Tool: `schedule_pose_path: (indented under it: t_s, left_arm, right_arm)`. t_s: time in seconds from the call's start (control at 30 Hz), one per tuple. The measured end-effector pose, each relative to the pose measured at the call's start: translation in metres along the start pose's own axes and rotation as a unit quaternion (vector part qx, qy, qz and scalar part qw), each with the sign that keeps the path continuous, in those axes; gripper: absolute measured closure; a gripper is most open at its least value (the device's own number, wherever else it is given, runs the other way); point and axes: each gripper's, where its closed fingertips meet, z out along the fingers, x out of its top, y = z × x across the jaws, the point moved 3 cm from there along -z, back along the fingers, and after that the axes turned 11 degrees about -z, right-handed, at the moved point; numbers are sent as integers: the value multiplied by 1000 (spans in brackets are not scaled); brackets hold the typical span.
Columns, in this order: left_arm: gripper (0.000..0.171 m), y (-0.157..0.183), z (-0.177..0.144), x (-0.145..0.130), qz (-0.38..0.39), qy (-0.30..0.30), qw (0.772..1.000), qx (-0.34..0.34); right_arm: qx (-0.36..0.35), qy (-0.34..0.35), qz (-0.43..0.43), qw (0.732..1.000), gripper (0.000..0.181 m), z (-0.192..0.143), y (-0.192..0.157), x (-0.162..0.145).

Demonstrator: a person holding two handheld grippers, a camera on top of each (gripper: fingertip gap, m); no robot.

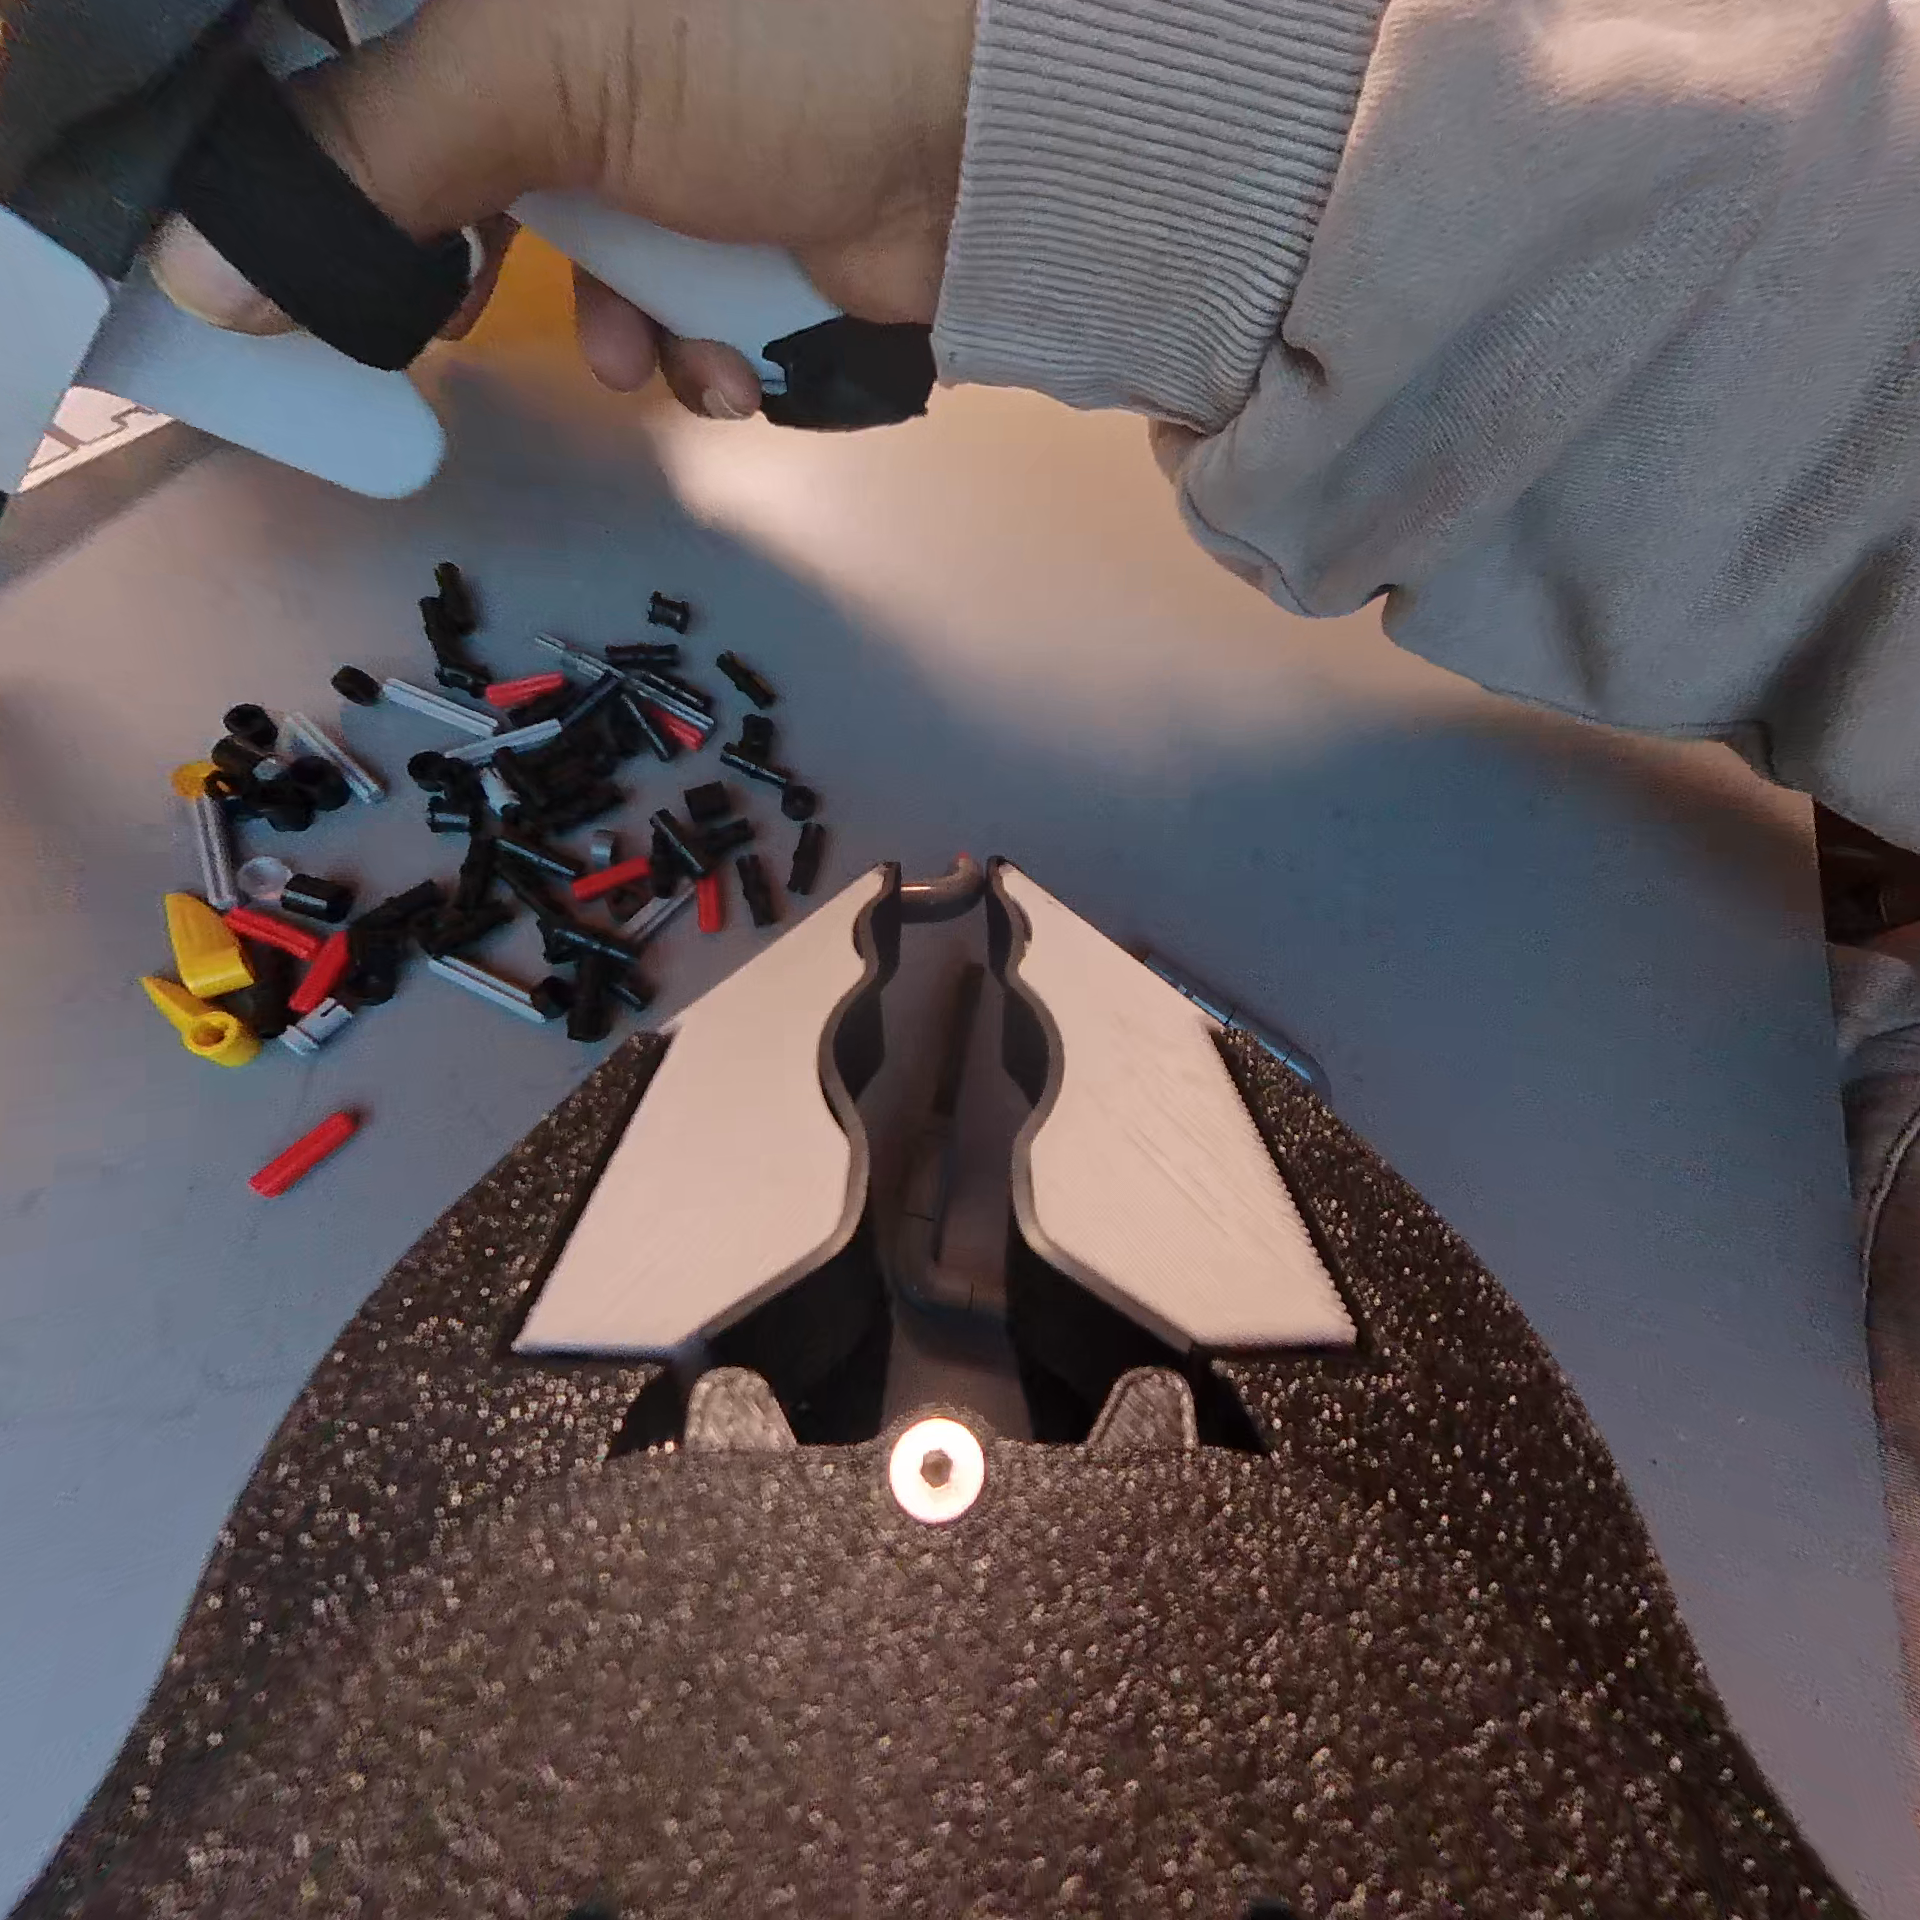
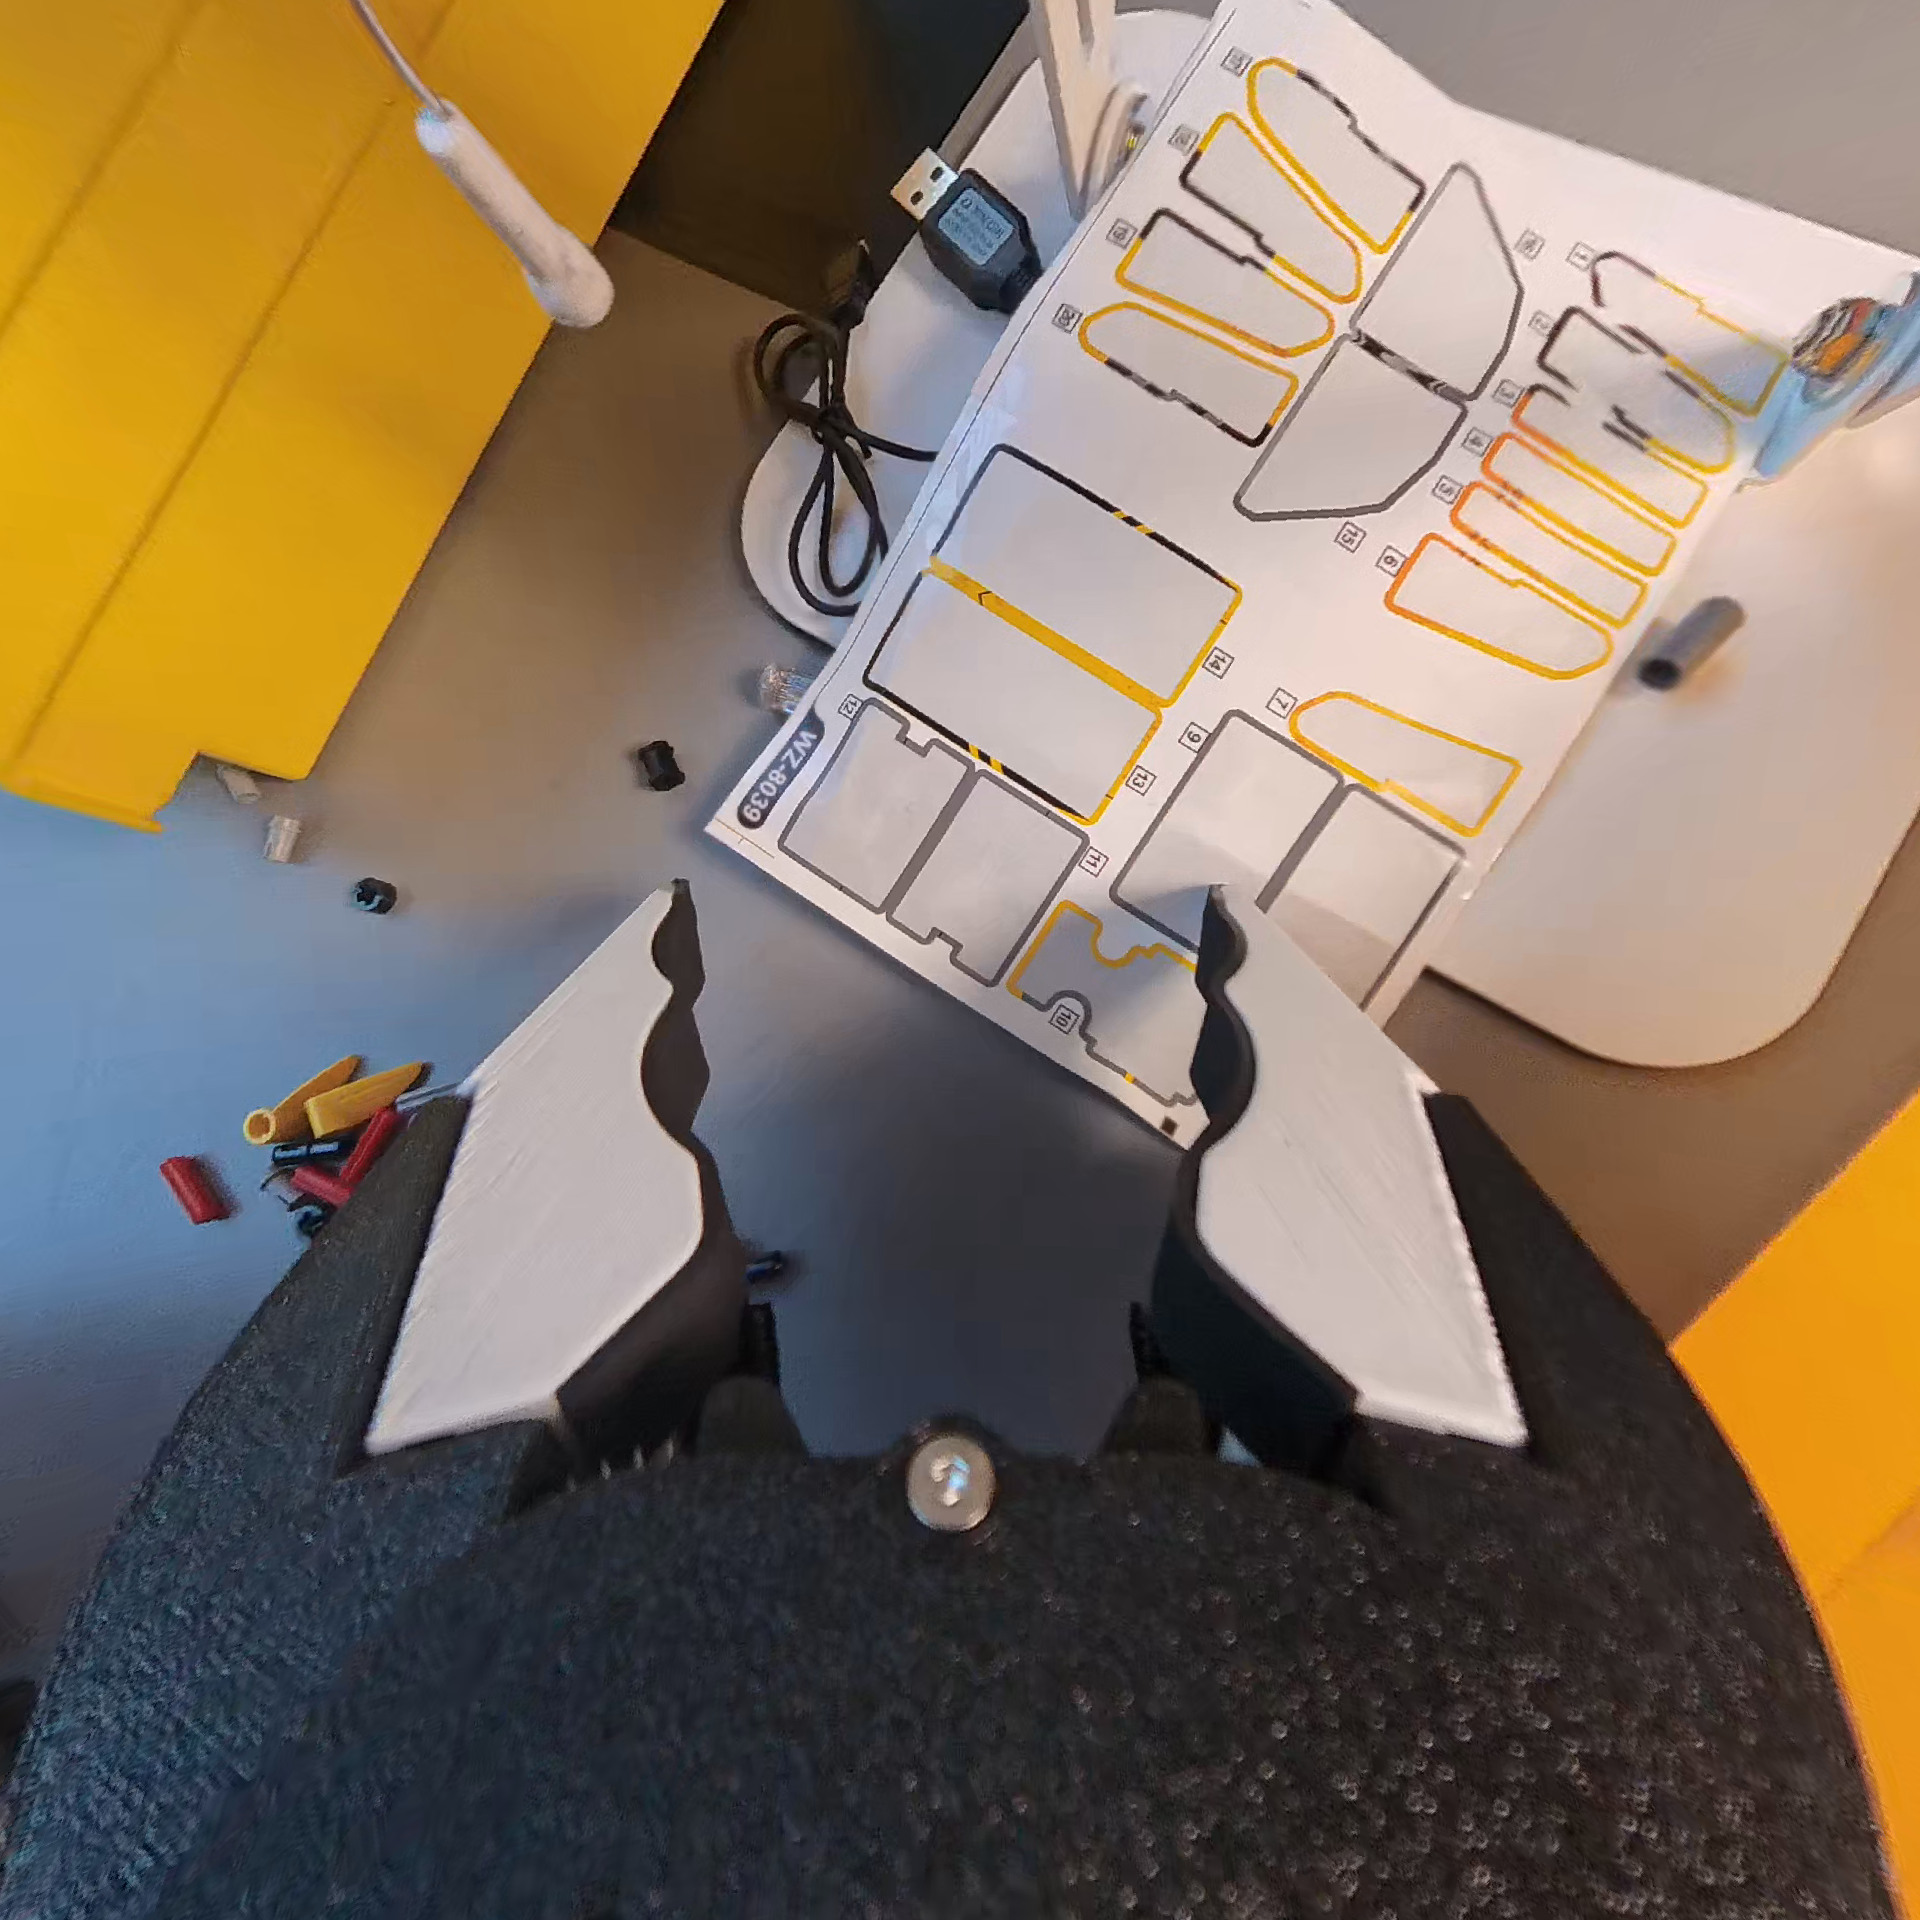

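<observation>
My left gripper (image 1: 942,868) is shut on a long dark grey toy part (image 1: 951,1122) that lies between the fingers, its curved end showing at the tips. It hovers low over a grey table (image 1: 1143,727), just right of a pile of small black, red, grey and yellow toy pins (image 1: 499,831). My right gripper (image 2: 945,891) is open and empty above the table, its right fingertip over the near edge of a white sticker sheet (image 2: 1247,540). A hand (image 1: 644,135) in a grey sleeve holds that gripper at the top of the left wrist view.
A lone red pin (image 1: 307,1153) lies near the pile. The sheet rests on a white tray (image 2: 1662,883) bearing a grey tube (image 2: 1688,641). A black USB cable (image 2: 831,436), yellow panels (image 2: 208,416) and scattered small pieces (image 2: 332,1132) lie to the left. It is some 11 centimeters from my left tips to the lone red pin (image 1: 307,1153). My right wrist view (image 2: 192,1189) looks at it from another angle.
</observation>
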Motion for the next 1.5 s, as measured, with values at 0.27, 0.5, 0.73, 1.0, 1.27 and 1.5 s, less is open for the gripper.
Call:
schedule_pose_path:
  t_s: [0.27,0.5,0.73,1.0,1.27,1.5]
  left_arm:
    - [156,-1,0,0,-1,0,1000,2]
    - [156,1,-4,3,5,6,1000,2]
    - [155,3,-2,1,12,-1,1000,2]
    - [156,3,-2,1,13,-3,1000,3]
    - [156,3,-2,1,16,-4,1000,4]
    - [156,0,-1,-2,14,-9,1000,10]
  right_arm:
    - [-79,164,73,981,91,-36,19,40]
    - [-138,145,69,977,82,-40,28,11]
    - [-180,147,100,967,79,-55,60,-8]
    - [-122,63,-6,991,123,-57,63,2]
    - [-106,-260,-510,813,152,-62,80,4]
    - [-66,-419,-596,682,151,-33,128,-5]
